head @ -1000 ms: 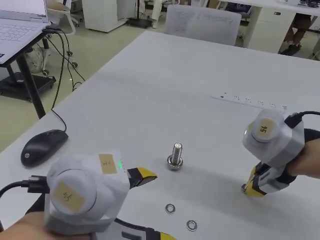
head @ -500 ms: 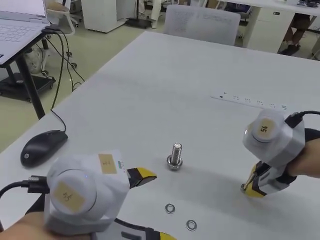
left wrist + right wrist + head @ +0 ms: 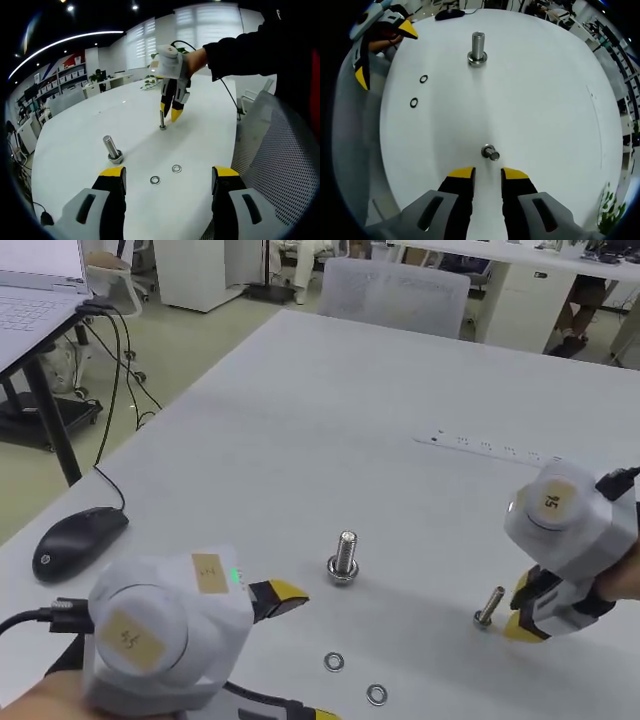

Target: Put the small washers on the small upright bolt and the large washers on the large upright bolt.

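Right gripper view, small bolt (image 3: 490, 152) just fwd of rt gripper (image 3: 487, 173), untouched

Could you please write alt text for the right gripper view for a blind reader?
The right gripper, jaws slightly apart and empty, points at a small bolt standing just beyond its tips on a white table. Farther off are a large upright bolt, two loose washers lying flat, and the open left gripper at upper left.
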A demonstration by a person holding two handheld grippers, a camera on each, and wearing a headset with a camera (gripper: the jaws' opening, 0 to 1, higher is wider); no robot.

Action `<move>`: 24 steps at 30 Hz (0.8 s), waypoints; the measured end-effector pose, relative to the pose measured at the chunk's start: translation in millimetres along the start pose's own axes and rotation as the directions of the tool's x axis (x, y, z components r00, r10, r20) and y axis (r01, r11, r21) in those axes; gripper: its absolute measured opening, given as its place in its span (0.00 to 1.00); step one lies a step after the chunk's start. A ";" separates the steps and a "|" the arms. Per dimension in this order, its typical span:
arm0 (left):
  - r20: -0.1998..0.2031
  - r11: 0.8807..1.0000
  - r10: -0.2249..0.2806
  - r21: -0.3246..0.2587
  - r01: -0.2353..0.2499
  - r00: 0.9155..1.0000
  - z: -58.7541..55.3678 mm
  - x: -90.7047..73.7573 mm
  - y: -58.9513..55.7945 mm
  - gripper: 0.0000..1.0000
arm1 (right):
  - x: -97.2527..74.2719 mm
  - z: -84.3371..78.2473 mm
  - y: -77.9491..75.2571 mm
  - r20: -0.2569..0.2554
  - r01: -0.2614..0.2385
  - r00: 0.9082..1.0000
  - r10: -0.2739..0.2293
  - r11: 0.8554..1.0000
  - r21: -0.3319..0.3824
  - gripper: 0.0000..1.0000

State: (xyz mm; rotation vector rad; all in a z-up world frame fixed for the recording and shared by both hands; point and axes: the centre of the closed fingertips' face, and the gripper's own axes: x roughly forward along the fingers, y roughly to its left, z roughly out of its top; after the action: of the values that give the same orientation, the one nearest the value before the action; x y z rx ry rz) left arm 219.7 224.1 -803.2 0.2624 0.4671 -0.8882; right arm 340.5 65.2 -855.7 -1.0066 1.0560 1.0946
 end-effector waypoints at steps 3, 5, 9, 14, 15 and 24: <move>0.001 1.000 -0.001 0.001 0.001 1.000 0.3 -0.1 0.0 0.69 | -2.1 -3.2 6.3 -0.002 -0.001 1.000 0.001 1.000 -0.001 0.22; 0.003 1.000 -0.001 0.003 0.001 1.000 0.9 -0.2 -0.1 0.69 | -3.5 -4.2 11.3 -0.004 -0.003 1.000 0.003 1.000 -0.002 0.22; 0.005 1.000 -0.001 0.003 0.001 1.000 1.4 -0.5 -0.1 0.69 | -5.2 -3.6 21.4 -0.002 -0.012 1.000 0.012 1.000 -0.010 0.22; 0.009 1.000 0.001 0.005 -0.001 1.000 2.4 -1.2 -0.1 0.69 | -6.8 2.7 38.1 0.003 -0.029 1.000 0.029 0.999 -0.028 0.22; 0.009 1.000 0.001 0.005 -0.001 1.000 2.5 -1.4 -0.2 0.69 | -6.2 5.9 43.3 0.010 -0.036 0.999 0.037 0.999 -0.034 0.22; 0.015 1.000 0.009 0.011 -0.010 1.000 4.1 -3.6 -0.5 0.69 | -2.1 28.6 75.7 0.014 -0.075 0.997 0.077 0.990 -0.120 0.22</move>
State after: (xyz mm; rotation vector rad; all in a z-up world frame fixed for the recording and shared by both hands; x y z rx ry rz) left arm 218.6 224.6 -797.8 0.2676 0.4471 -0.8830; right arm 270.3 105.3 -855.5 -1.0561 1.0309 1.2394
